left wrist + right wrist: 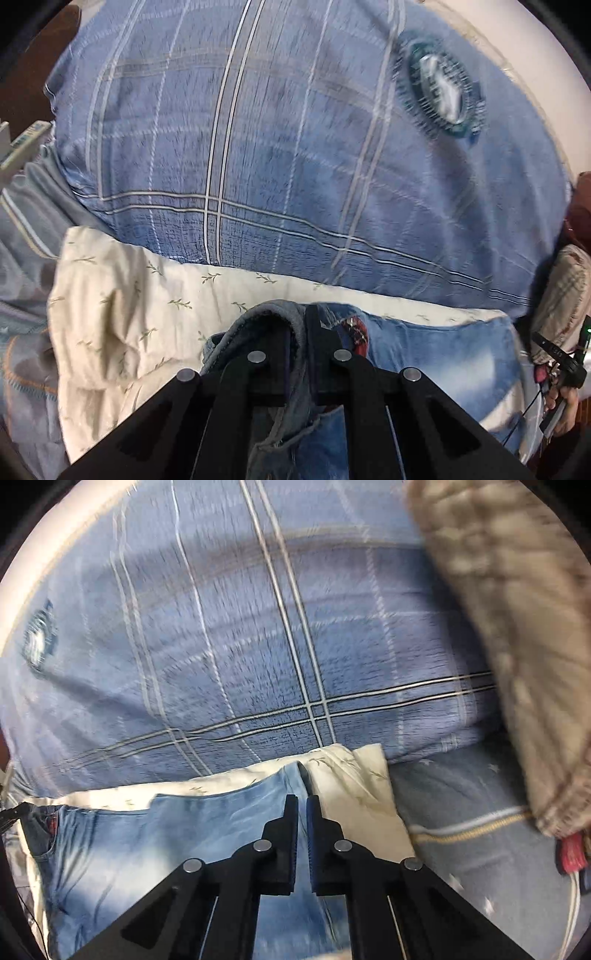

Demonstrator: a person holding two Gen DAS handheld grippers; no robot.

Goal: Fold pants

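Pants [207,834], pale washed denim, lie spread on a cream leaf-print quilt [122,295], near a big blue plaid pillow [280,147] on the far side. Left gripper [306,325] is clenched on a thick rolled edge, probably the waistband, with dark cloth bunched between its fingers. Right gripper [302,812] has its fingers nearly closed over the denim's right end; whether cloth is pinched there I cannot tell. Denim likely handles as fairly heavy, limp but with stiff seams, not slippery or fragile; hems and waistband seem the surest holds, since single layers may sag and drag the soft quilt
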